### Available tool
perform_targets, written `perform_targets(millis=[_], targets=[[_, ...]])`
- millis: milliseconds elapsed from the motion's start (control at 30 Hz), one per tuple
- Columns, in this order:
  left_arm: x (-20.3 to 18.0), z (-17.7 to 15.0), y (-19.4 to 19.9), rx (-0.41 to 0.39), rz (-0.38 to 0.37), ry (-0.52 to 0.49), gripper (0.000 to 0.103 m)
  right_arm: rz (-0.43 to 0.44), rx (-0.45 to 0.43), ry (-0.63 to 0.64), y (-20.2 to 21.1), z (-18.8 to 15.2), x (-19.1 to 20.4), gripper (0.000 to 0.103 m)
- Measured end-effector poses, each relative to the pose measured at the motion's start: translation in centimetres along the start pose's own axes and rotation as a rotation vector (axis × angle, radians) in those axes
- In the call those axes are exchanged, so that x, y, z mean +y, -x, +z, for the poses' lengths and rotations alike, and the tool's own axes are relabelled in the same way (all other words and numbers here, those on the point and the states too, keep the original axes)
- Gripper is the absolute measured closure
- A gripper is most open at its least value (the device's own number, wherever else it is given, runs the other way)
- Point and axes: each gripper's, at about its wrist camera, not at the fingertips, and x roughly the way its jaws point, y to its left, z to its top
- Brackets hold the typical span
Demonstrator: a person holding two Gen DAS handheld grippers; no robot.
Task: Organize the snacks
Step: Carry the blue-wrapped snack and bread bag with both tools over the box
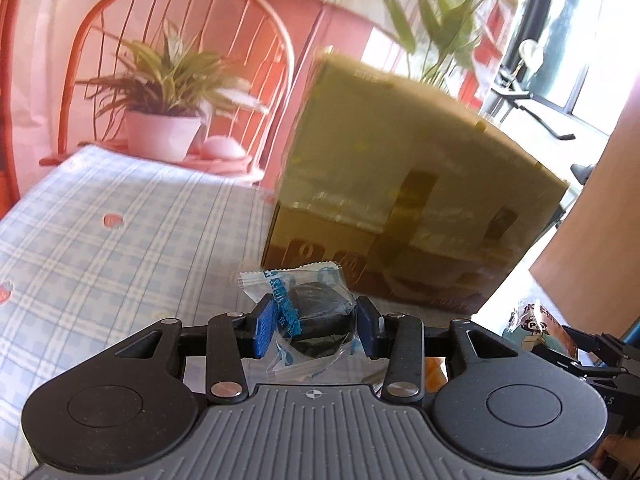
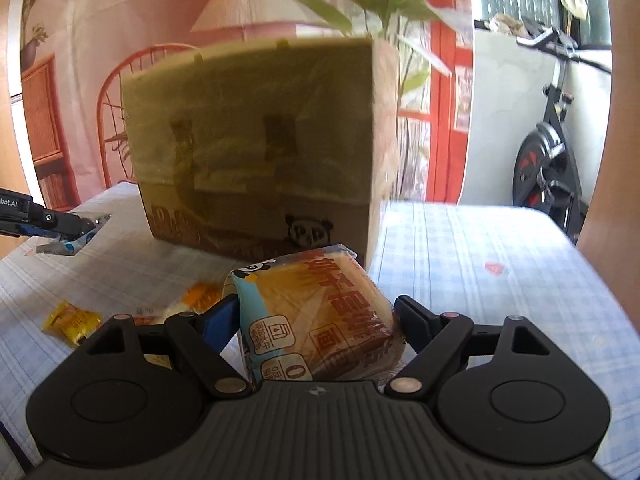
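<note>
Desk [image 2: 460,248]: checked cloth, carton [image 2: 256,136] kept central for filling.
Left tool [image 1: 316,326]: pinched on dark sweet [image 1: 316,312].
Right tool [image 2: 316,320]: clamped around bread pack [image 2: 316,312].

Cardboard box [image 2: 256,148] stands on the bench [image 2: 480,264], mid-surface. Bread packet [image 2: 316,320] sits right before it, between the right gripper [image 2: 316,324] jaws. Small candy wrappers [image 2: 72,322] lie to the packet's left on the bench. Potted plant [image 1: 164,120] on a chair [image 1: 80,40] behind the bench's far edge
</note>
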Motion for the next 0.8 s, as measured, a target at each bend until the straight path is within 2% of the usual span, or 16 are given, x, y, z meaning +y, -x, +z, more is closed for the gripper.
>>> perform_targets(millis=[400,800], targets=[[-0.2,3.8,2.1,-0.036,-0.059,-0.049,0.058,-0.022,-0.073,0.002,2.1,5.2,1.5,0.019],[-3.6,8.8,4.2,-0.101,-0.147,-0.139,0.058,-0.025,-0.186,0.034,4.5,11.1,2.5,0.019]])
